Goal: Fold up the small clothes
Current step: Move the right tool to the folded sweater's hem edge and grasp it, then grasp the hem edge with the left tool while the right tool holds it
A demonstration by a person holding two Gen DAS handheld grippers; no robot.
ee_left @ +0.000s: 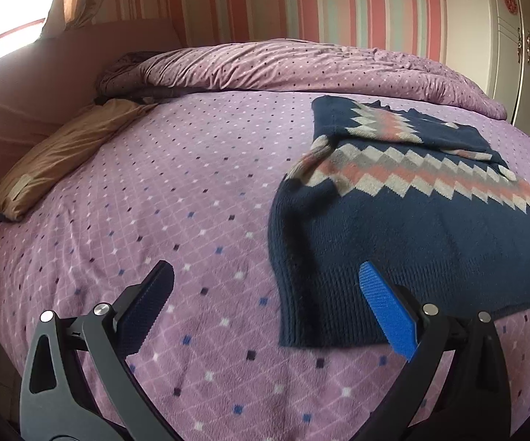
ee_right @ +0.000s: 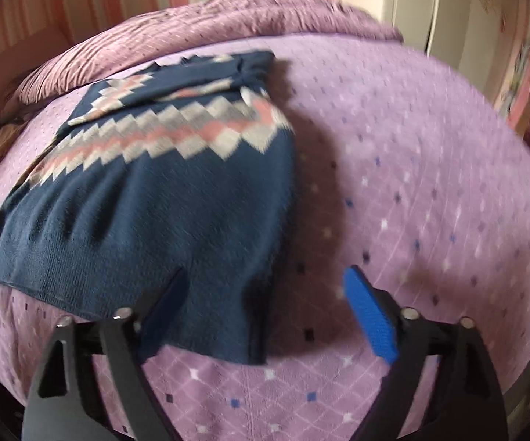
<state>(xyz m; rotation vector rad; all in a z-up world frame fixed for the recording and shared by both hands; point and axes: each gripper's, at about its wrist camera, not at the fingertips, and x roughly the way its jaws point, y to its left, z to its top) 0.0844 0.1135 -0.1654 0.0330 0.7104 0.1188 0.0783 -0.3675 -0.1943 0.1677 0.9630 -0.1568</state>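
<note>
On the lilac diamond-print fleece bedspread (ee_left: 176,191) lies the navy knitted sweater with pink-and-grey zigzag band (ee_right: 162,198), sleeves already folded in. Likely next: pinch the hem corners and fold upward. Left gripper (ee_left: 265,294) and right gripper (ee_right: 265,301) both gape wide, empty.

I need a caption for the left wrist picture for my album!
Open left gripper hovering by the hem of a partly folded navy sweater on a purple bedspread.

Left gripper (ee_left: 265,294), right gripper (ee_right: 265,294): jaws apart.
</note>
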